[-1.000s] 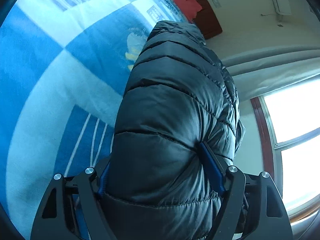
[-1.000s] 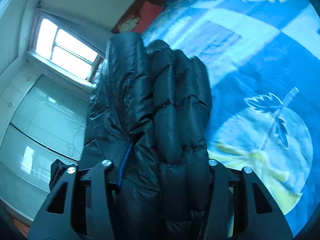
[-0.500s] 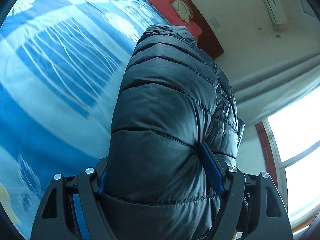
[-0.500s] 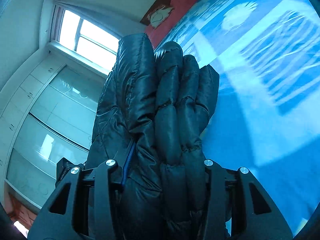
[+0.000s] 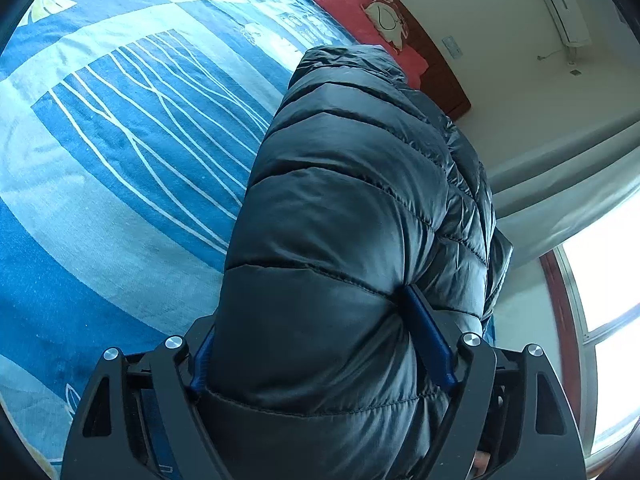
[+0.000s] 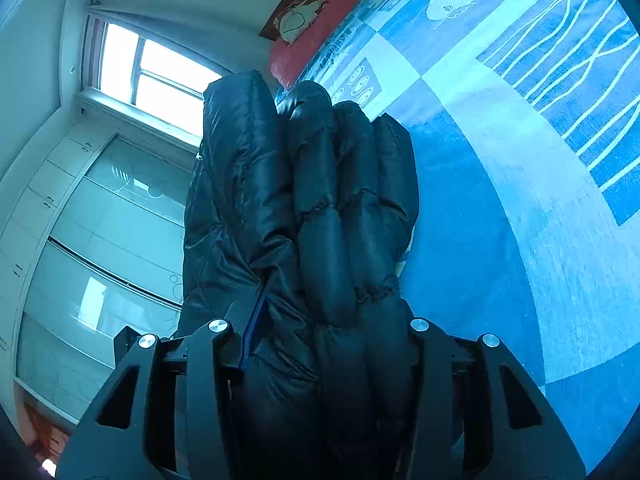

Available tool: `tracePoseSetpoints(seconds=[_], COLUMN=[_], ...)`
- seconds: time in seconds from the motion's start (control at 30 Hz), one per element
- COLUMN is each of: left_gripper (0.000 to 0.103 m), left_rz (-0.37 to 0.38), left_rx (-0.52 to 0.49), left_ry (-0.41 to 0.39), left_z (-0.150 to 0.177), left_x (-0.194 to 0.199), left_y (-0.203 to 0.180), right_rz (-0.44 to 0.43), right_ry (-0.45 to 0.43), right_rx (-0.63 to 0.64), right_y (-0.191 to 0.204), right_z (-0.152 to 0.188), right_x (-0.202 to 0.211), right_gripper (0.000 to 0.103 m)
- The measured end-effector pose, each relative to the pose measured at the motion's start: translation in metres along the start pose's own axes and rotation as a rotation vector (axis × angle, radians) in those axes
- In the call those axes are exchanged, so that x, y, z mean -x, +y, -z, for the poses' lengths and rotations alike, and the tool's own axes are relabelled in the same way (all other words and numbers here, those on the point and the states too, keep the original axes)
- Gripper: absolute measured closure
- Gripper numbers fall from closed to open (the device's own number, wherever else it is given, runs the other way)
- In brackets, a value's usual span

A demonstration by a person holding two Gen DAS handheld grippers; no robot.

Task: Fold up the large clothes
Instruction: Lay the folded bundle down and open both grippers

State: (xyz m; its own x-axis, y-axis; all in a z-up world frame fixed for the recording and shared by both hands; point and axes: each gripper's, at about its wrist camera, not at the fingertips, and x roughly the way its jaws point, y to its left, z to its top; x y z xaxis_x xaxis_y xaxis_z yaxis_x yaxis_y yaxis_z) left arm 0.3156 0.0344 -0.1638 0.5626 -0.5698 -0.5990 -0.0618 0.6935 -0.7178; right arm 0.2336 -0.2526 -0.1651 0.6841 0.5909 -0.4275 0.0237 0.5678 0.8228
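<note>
**Carrying the bunched jacket over the bed**

Below me the bed (image 5: 120,168) fills most of both views, its blue and white patterned cover spread flat, with a red pillow (image 5: 360,12) at the headboard end. Over it I'm holding the black puffer jacket (image 5: 340,240) up off the cover, gathered thick and bulging forward past both tools. My left gripper (image 5: 320,360) has a fat quilted wad between its blue pads; its jaws are opening a little at this moment, though the padding looks pinched at the right pad. My right gripper (image 6: 320,332) is clamped at a middling width on several stacked layers of the same jacket.

I judge this as the transport step between folds. Next I'd need to lower both ends together onto a bare stretch of cover, keeping the layers stacked, and let go only once the bundle rests flat
</note>
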Motion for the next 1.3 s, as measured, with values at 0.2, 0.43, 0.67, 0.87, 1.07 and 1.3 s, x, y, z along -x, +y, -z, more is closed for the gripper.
tracePoseSetpoints(seconds=[0.2, 0.43, 0.67, 0.87, 1.07, 1.3], left_gripper=[0.022, 0.018, 0.018, 0.018, 0.018, 0.018], left_rz=[0.001, -0.037, -0.193, -0.332, -0.416, -0.452], left_rx=[0.005, -0.017, -0.201, -0.339, -0.437, -0.471], left_ry=[0.008, 0.036, -0.050, -0.131, -0.206, -0.258], left_z=[-0.011, -0.019, -0.017, -0.006, 0.014, 0.044], left_x=[-0.003, 0.000, 0.025, 0.056, 0.091, 0.126], left_y=[0.007, 0.003, -0.025, -0.048, -0.076, -0.090], right_rz=[0.013, 0.047, 0.152, 0.375, 0.535, 0.622], right_ry=[-0.001, 0.008, -0.008, -0.105, -0.170, -0.183], right_rx=[-0.004, -0.012, 0.030, 0.201, 0.325, 0.446], right_y=[0.002, 0.008, 0.028, 0.079, 0.131, 0.160], right_z=[-0.003, -0.003, -0.003, 0.009, 0.036, 0.074], right_x=[-0.001, 0.005, 0.024, 0.056, 0.083, 0.094], right_gripper=[0.055, 0.043, 0.033, 0.030, 0.022, 0.017])
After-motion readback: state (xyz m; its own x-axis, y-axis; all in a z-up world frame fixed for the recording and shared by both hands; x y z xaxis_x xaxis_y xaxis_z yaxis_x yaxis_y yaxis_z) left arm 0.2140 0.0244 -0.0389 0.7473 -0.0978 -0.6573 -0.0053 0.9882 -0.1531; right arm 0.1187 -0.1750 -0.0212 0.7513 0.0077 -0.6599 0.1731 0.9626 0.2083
